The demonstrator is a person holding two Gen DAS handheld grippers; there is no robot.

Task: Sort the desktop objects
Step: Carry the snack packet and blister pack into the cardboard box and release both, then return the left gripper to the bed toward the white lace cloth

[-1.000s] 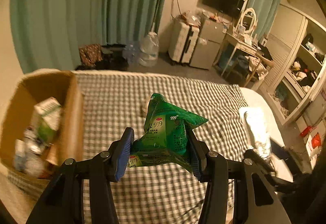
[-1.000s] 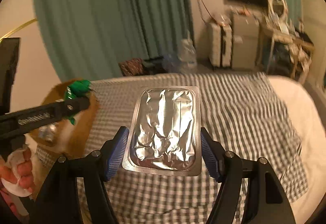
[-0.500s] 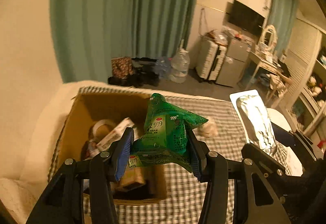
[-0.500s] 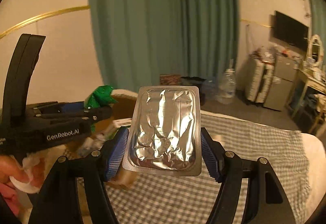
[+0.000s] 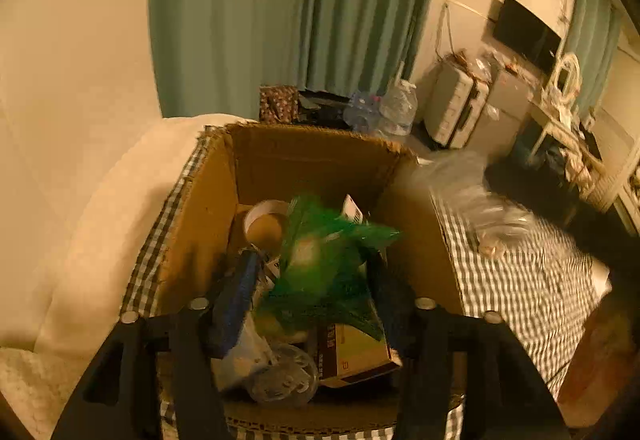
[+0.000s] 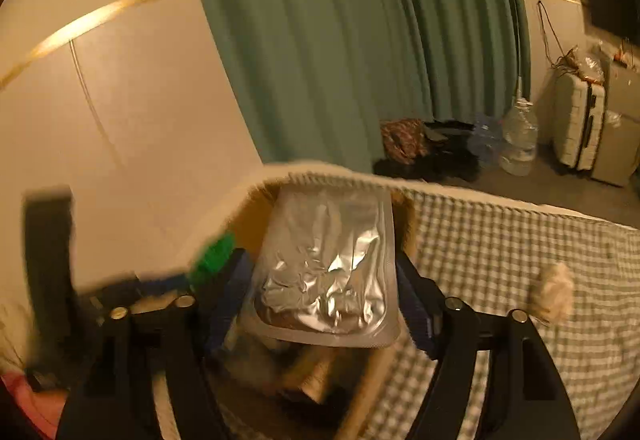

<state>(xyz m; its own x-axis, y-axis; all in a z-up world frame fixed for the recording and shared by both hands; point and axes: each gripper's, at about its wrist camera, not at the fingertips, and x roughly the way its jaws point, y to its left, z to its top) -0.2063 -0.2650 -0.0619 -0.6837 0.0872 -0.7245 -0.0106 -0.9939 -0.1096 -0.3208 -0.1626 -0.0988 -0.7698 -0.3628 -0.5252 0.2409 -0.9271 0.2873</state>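
Left gripper (image 5: pixel 312 296): over the open box (image 5: pixel 280 156); jaws have just been opening, now apart, pads clear of the green packet (image 5: pixel 324 272), which is blurred between them above the box contents.

Right gripper (image 6: pixel 324 296): at the box's near edge; jaws have just been opening, now apart. Foil blister (image 6: pixel 328 268) lies between the pads; contact not discernible.

Box: cardboard, on a checked cloth (image 5: pixel 532 280); holds a tape roll (image 5: pixel 266 224), a carton (image 5: pixel 352 352), clear plastic items.

Cloth: one small pale lump (image 6: pixel 554 294), well apart from the box.
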